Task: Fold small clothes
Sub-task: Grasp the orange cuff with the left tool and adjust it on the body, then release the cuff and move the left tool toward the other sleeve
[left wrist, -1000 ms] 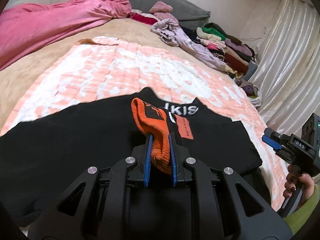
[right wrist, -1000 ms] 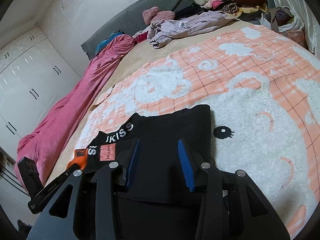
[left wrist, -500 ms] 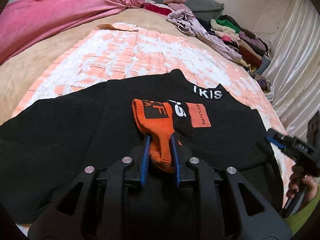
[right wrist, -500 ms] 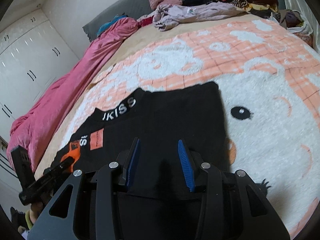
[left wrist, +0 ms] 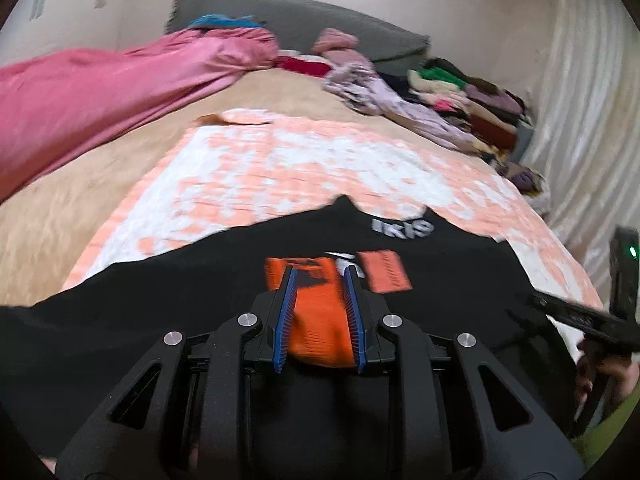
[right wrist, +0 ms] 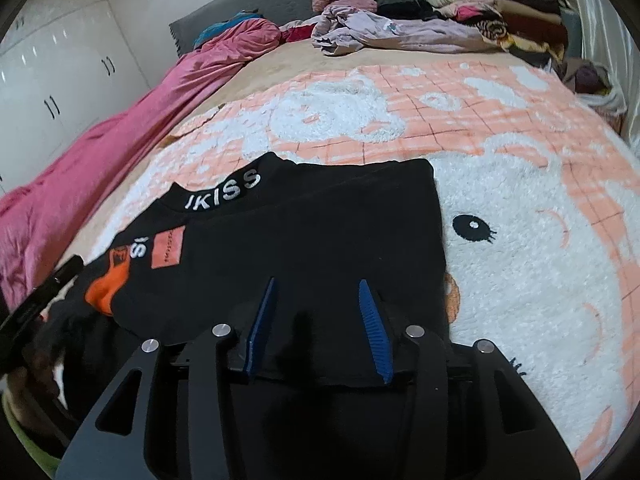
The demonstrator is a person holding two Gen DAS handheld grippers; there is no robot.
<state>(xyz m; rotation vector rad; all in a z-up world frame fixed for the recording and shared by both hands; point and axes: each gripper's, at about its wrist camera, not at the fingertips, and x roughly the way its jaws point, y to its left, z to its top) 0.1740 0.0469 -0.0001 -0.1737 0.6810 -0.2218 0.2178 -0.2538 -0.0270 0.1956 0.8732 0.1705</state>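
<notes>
A black shirt point(right wrist: 320, 220) with white "IKISS" lettering at the collar lies spread on the peach and white blanket point(right wrist: 520, 240). Its orange ribbed cuff point(left wrist: 320, 320) is folded in onto the chest beside an orange patch point(left wrist: 386, 276). My left gripper point(left wrist: 320, 270) has the cuff between its blue pads; the jaws are opening and the cuff still fills the gap, touching both pads. My right gripper point(right wrist: 317, 281) hovers low over the shirt's near right part. Its jaws are opening, wide apart, with only flat black cloth beneath them.
A pink duvet point(left wrist: 100, 92) runs along the bed's left side. Loose lilac clothing point(right wrist: 380, 32) and a stack of folded clothes point(right wrist: 500, 12) sit at the far right by the grey headboard. A pale curtain point(left wrist: 592, 120) hangs on the right and white wardrobes point(right wrist: 60, 72) stand on the left.
The left pads have spread, and the pinched cuff has widened and settled onto the shirt. The right gripper has sunk closer to the shirt and its pads stand slightly wider.
</notes>
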